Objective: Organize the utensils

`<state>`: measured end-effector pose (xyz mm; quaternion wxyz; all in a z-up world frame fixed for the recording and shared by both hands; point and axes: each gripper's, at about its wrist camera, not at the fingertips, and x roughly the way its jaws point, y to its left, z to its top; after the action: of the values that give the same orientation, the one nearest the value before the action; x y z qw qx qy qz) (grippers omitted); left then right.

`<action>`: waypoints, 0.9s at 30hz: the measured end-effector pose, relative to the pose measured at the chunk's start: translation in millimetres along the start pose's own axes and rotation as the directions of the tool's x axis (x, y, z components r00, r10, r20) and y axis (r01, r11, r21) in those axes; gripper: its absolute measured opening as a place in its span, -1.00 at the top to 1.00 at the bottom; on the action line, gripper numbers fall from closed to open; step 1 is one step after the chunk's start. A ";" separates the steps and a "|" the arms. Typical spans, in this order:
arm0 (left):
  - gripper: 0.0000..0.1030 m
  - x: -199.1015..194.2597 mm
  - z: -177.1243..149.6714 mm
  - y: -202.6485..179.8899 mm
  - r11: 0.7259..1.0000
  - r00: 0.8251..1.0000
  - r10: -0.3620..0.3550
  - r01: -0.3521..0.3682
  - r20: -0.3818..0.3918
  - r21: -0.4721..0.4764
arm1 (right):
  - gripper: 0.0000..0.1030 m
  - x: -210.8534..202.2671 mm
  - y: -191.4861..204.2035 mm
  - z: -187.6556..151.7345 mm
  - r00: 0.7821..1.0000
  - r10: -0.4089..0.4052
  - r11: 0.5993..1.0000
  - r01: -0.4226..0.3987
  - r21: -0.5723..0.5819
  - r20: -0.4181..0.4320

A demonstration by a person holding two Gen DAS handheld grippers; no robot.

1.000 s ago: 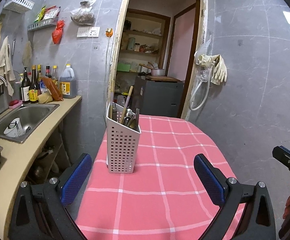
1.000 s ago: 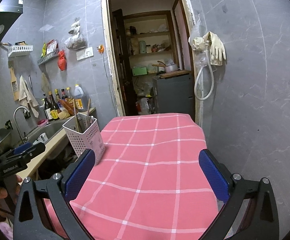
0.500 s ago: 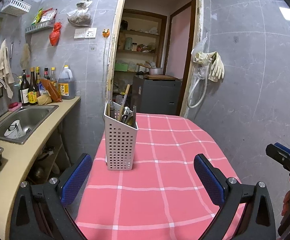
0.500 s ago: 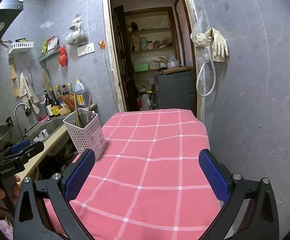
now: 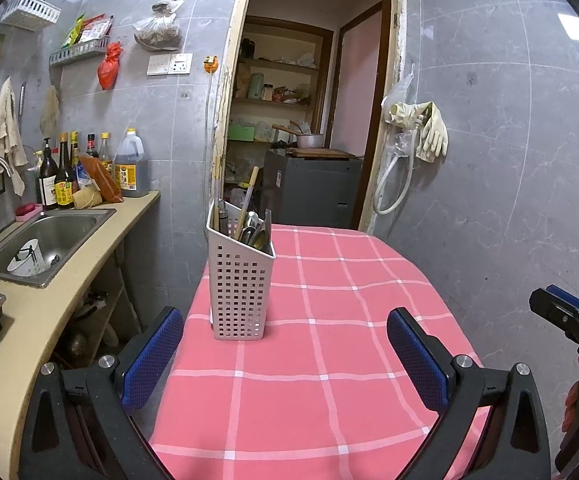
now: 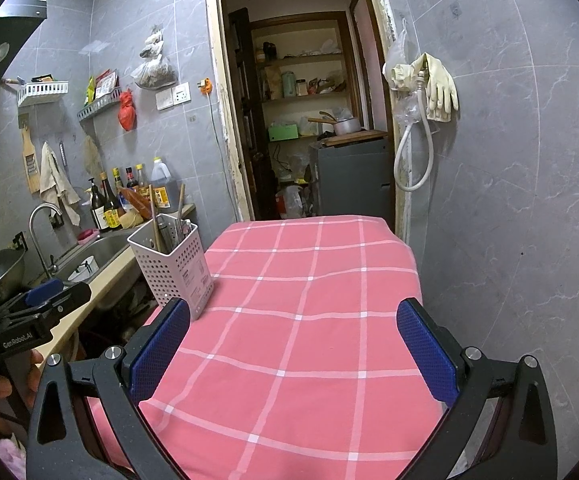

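A white perforated utensil holder (image 5: pixel 240 280) stands upright on the pink checked tablecloth (image 5: pixel 329 340) near the table's left edge. It holds chopsticks, spoons and other metal utensils (image 5: pixel 255 228). The holder also shows in the right wrist view (image 6: pixel 173 264), left of my right gripper. My left gripper (image 5: pixel 289 356) is open and empty, a short way in front of the holder. My right gripper (image 6: pixel 293 348) is open and empty above the middle of the cloth (image 6: pixel 309 320). Each gripper shows at the edge of the other's view.
A counter with a steel sink (image 5: pixel 45 240), a tap and several sauce bottles (image 5: pixel 89 168) runs along the left of the table. A grey tiled wall (image 5: pixel 509 160) is close on the right. An open doorway (image 5: pixel 301 120) lies beyond the table's far end.
Both grippers have drawn back and risen a little from the table. The holder looks slightly farther away in both views. Both stay open and empty.
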<state>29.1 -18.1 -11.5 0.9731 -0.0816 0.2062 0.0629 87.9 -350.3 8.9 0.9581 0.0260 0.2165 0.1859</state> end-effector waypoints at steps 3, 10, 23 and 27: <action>-0.99 0.8 0.0 0.7 1.000 1.000 -0.002 0.002 0.000 -0.003 | -0.97 0.4 -1.4 1.5 1.000 0.001 1.000 -0.001 0.000 -0.001; -0.99 0.7 0.3 0.8 1.000 1.000 -0.004 0.004 -0.001 0.000 | -0.97 0.7 -2.2 2.0 1.000 0.001 1.000 -0.001 0.000 -0.001; -0.99 0.6 -0.4 -0.9 1.000 1.000 -0.005 0.005 -0.001 -0.003 | -0.97 1.5 -3.0 1.9 1.000 0.003 1.000 -0.003 -0.002 -0.001; -0.99 0.5 -0.5 -1.3 1.000 1.000 -0.004 0.004 -0.001 -0.004 | -0.97 1.2 -3.3 2.4 1.000 0.004 1.000 -0.004 -0.002 -0.001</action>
<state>29.6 -19.4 -12.0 0.9729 -0.0837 0.2066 0.0615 91.1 -352.8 10.1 0.9576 0.0253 0.2169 0.1878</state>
